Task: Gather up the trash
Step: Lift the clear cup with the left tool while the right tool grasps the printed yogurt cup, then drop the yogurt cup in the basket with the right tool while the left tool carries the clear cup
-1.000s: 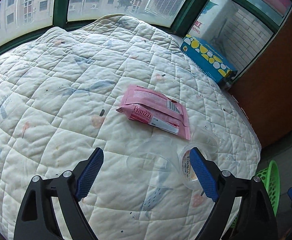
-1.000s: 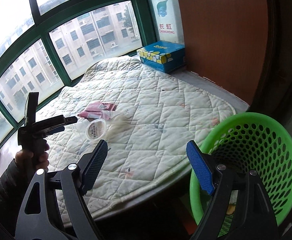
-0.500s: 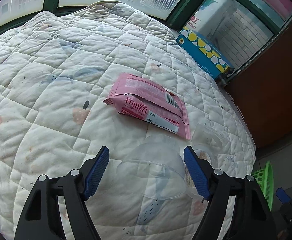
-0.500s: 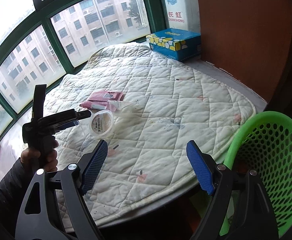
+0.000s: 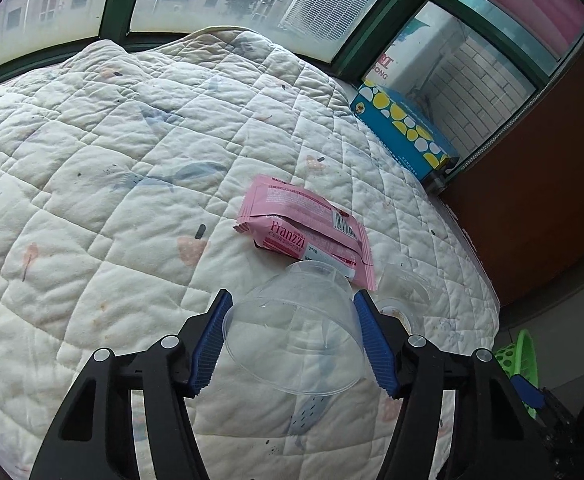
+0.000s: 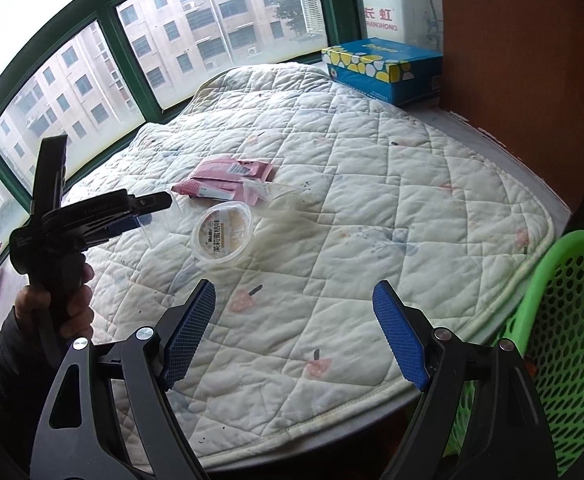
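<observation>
Your left hand-held gripper point(image 5: 292, 344) has moved in since a second ago and now brackets the clear plastic cup point(image 5: 292, 332) lying on its side mid-bed, jaws narrowed to its walls (squeeze unconfirmed), so the first pickup looks close. It appears empty. Your right hand-held gripper point(image 6: 294, 336) hangs wide, holding nothing. The green basket point(image 6: 564, 344) waits off the bed's near-right edge, contents unseen.
</observation>
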The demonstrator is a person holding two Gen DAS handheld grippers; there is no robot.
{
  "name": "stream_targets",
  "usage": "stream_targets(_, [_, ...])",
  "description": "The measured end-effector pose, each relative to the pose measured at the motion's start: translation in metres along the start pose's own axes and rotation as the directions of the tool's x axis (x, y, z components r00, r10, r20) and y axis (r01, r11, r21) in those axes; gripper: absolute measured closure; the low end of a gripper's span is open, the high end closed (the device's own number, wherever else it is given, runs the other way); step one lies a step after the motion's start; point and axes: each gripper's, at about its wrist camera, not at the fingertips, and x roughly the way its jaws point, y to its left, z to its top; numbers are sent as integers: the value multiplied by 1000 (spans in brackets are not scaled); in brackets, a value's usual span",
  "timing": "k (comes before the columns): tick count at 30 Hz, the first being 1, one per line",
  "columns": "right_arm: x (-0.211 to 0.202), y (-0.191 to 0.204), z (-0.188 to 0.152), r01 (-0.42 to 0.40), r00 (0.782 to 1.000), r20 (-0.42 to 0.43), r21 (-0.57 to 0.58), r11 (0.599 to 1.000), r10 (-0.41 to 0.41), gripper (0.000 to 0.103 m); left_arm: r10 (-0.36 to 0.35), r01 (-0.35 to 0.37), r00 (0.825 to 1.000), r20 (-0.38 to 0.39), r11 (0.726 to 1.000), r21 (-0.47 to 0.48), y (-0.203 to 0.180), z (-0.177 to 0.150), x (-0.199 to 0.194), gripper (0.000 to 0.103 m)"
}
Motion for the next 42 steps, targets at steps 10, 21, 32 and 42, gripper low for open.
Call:
stream_targets(10, [58, 36, 11, -47, 998, -51, -79, 996, 43, 23, 71, -70, 996, 54, 998, -5, 20, 10, -47, 43])
stream_targets(21, [116, 65, 26, -52, 993, -107, -135, 990, 38, 23, 73, -72, 995, 67, 997, -25, 32, 8, -60, 43])
stream_targets(32, [119, 70, 29, -42, 995, -100, -135, 990, 28, 38, 90, -87, 993, 75, 996, -33, 35, 4, -69, 43])
stream_targets(42, [74, 66, 21, -57, 997, -57, -131, 990, 50, 38, 93, -93, 991, 96, 996, -10, 18, -5, -87, 43])
